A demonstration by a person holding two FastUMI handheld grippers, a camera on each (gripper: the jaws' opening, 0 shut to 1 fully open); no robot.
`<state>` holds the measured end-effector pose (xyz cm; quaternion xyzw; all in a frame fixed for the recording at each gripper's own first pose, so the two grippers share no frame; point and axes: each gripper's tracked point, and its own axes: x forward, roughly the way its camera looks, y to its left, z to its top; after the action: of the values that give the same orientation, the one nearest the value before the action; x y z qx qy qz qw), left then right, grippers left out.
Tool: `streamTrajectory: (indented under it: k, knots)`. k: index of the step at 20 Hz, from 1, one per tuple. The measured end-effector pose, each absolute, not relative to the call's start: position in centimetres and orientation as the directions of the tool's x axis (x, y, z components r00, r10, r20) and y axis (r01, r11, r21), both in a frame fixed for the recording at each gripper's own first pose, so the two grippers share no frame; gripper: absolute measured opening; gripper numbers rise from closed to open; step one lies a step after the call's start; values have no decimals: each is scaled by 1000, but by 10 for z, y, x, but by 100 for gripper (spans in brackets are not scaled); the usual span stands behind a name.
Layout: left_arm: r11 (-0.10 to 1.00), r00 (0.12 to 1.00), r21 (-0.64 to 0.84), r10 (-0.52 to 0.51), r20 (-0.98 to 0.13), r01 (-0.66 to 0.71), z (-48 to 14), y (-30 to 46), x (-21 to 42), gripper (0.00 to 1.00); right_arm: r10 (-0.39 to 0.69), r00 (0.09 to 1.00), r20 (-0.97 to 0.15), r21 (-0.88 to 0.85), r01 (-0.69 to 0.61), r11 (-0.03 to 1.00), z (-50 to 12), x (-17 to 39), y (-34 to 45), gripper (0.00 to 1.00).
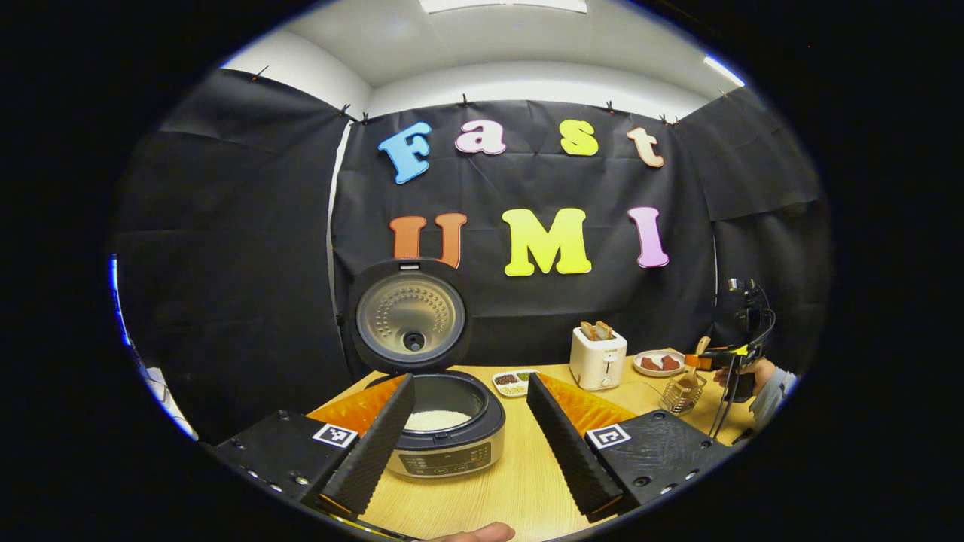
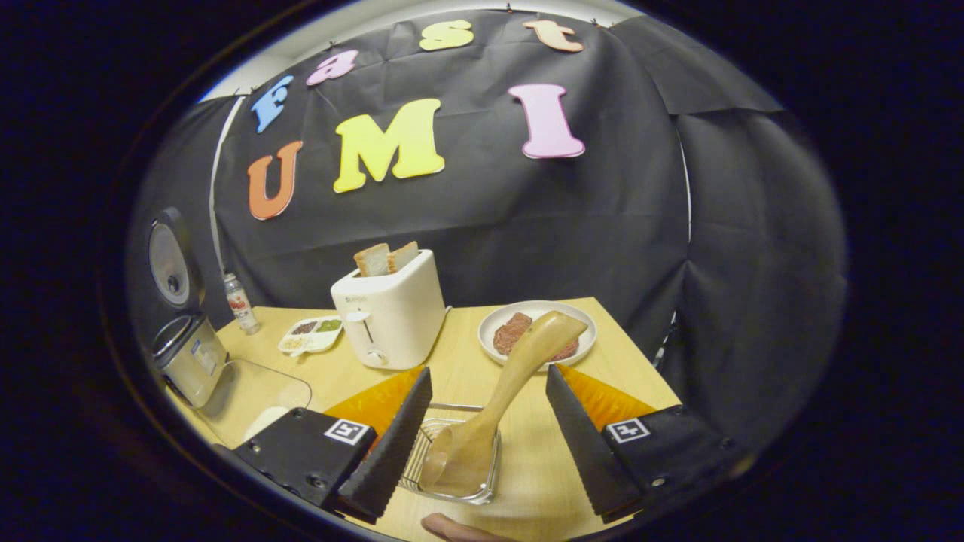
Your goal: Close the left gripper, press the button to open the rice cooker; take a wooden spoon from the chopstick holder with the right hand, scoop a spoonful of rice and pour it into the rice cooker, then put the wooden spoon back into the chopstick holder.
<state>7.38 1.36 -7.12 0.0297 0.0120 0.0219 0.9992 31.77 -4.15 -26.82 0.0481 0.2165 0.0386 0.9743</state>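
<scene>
The rice cooker (image 1: 444,436) stands open, its lid (image 1: 410,316) upright and white rice (image 1: 437,419) in the pot. My left gripper (image 1: 471,380) is open just in front of it, touching nothing. The wooden spoon (image 2: 520,369) stands bowl-down in the wire chopstick holder (image 2: 452,459), its handle leaning up to the right. My right gripper (image 2: 488,373) is open with a finger on each side of the spoon, neither pressing it. In the left gripper view the right gripper (image 1: 715,360) hovers over the holder (image 1: 681,391). In the right gripper view the cooker (image 2: 188,361) sits far left.
A white toaster (image 2: 388,312) with bread slices stands mid-table. A plate (image 2: 584,331) with brown food lies behind the holder. A divided dish (image 2: 312,335) of grains and a small bottle (image 2: 241,301) are near the cooker. A clear container (image 2: 263,399) lies at front left.
</scene>
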Motion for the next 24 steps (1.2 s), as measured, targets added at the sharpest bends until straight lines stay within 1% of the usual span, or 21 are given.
streamTrajectory:
  k: [1,2,3,4,7,8,9,10,11,12,14,15,16,20,22,24]
  knots:
    - [997,998,58,45,-33,-43,-77,13,77,95,76,895,-440,116,-28,993,-275,324,-46,93]
    - [998,998,54,46,-45,-44,-82,12,79,95,72,894,-441,134,-14,991,-277,329,-47,90]
    - [998,997,51,46,-60,-43,-89,12,82,95,78,892,-445,148,-12,989,-279,336,-46,93]
    - [998,997,49,46,-69,-42,-94,12,84,95,83,886,-456,164,-7,986,-281,337,-45,86]
    - [998,995,50,43,-95,-38,-106,12,87,95,122,872,-474,256,4,967,-284,342,-39,76]
    - [998,995,50,40,-93,-36,-106,12,86,95,127,868,-480,277,13,961,-286,342,-38,64]
    - [998,995,46,37,-90,-33,-106,13,85,95,116,868,-484,285,31,958,-286,344,-40,49]
    - [999,996,37,31,-81,-28,-104,12,86,95,118,873,-473,302,35,953,-282,344,-41,40]
    - [1000,998,21,16,-67,-15,-102,10,86,95,157,880,-448,337,4,941,-274,342,-33,24]
    - [1000,999,6,-8,-51,8,-100,6,87,95,157,882,-443,345,6,939,-270,338,-30,20]
    - [999,999,-12,-38,-29,37,-100,4,85,95,155,898,-412,338,-7,941,-257,334,-30,16]
    - [999,999,-16,-41,-24,40,-101,7,82,95,151,909,-389,323,-19,946,-246,330,-29,10]
    - [999,999,-19,-39,-19,39,-102,11,79,95,134,922,-364,300,-20,954,-233,325,-31,14]
    - [995,998,-83,-55,36,58,-90,21,64,95,33,963,-268,246,35,969,-182,308,-41,14]
    - [990,996,-121,-66,56,72,-86,26,57,95,26,975,-221,241,29,970,-155,294,-34,14]
    - [987,997,-150,-56,62,65,-86,39,51,94,29,980,-197,238,19,971,-138,284,-23,14]
